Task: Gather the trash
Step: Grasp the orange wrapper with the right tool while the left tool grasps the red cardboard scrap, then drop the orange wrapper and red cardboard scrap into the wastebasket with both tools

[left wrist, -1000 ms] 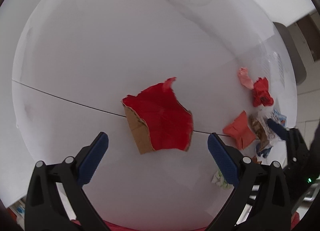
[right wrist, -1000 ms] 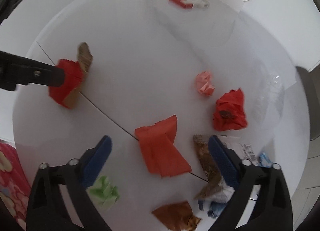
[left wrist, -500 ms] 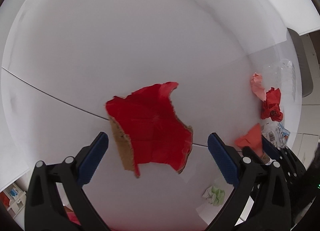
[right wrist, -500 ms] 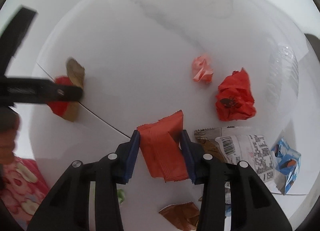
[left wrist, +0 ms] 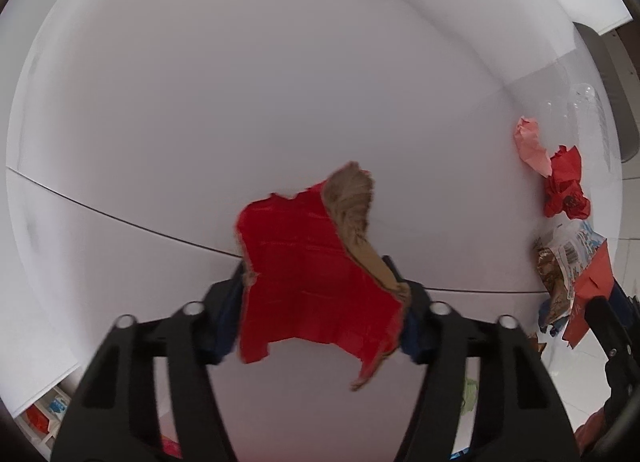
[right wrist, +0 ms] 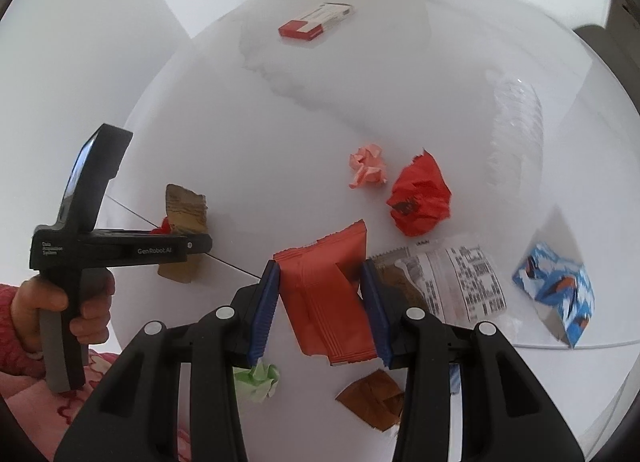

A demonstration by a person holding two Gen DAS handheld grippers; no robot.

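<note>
My left gripper (left wrist: 320,314) is shut on a torn piece of red and brown cardboard (left wrist: 312,274) and holds it up off the white table (left wrist: 280,82). It also shows from the side at the left of the right wrist view (right wrist: 192,246), with the cardboard (right wrist: 186,206) between its fingers. My right gripper (right wrist: 322,302) is shut on an orange-red flat packet (right wrist: 328,290), which stands tilted between the blue pads. The packet shows at the right edge of the left wrist view (left wrist: 592,290).
On the table lie a pink paper ball (right wrist: 368,166), a crumpled red wrapper (right wrist: 420,198), a white printed wrapper (right wrist: 460,278), a blue patterned carton (right wrist: 556,286), a brown wrapper (right wrist: 372,398), a green paper wad (right wrist: 258,380), a clear plastic cup (right wrist: 516,122) and a red-white box (right wrist: 316,20).
My left gripper has closed on the red cardboard and lifted it off the table. My right gripper closed on the orange-red packet and has raised it.
</note>
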